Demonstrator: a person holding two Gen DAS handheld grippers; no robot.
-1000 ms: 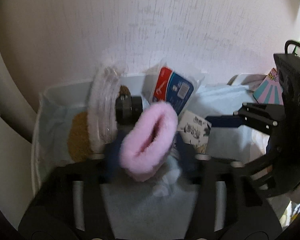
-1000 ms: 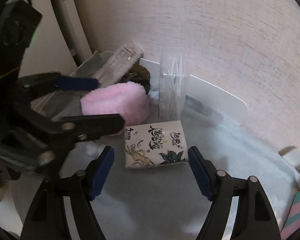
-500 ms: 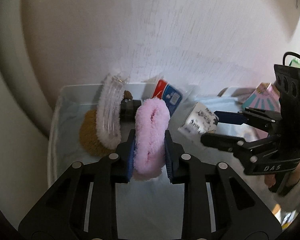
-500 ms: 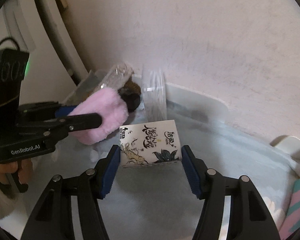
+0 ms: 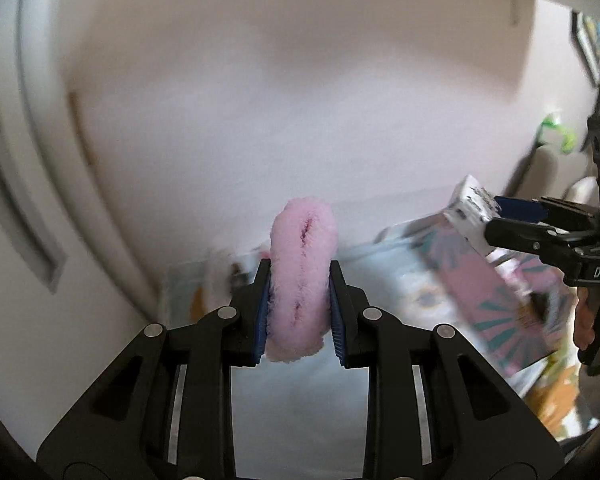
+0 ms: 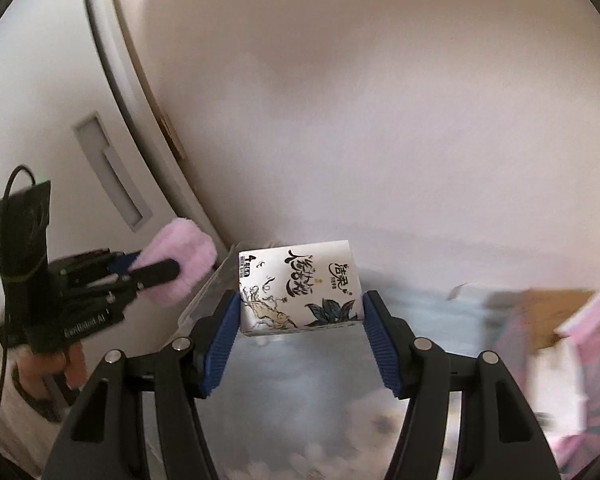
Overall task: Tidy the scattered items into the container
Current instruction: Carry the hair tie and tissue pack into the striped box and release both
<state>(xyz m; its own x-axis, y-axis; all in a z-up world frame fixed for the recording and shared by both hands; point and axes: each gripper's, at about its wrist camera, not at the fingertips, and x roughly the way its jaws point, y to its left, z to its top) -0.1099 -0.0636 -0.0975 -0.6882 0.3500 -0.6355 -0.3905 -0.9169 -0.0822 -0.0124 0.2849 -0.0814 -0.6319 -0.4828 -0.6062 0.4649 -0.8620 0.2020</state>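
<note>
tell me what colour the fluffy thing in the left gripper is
Pink; the fluffy thing shows best in the left wrist view.

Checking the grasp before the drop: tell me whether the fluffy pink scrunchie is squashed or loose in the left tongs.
Squashed. The fluffy pink scrunchie is pinched flat between the left tongs' blue pads, its centre hole narrowed to a slit.

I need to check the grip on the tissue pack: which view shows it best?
The right wrist view: the tissue pack sits centred and sharp, printed face towards the camera, clamped between the right tongs. The left wrist view shows only one blurred end of it at the right edge, partly hidden by a finger.
</note>
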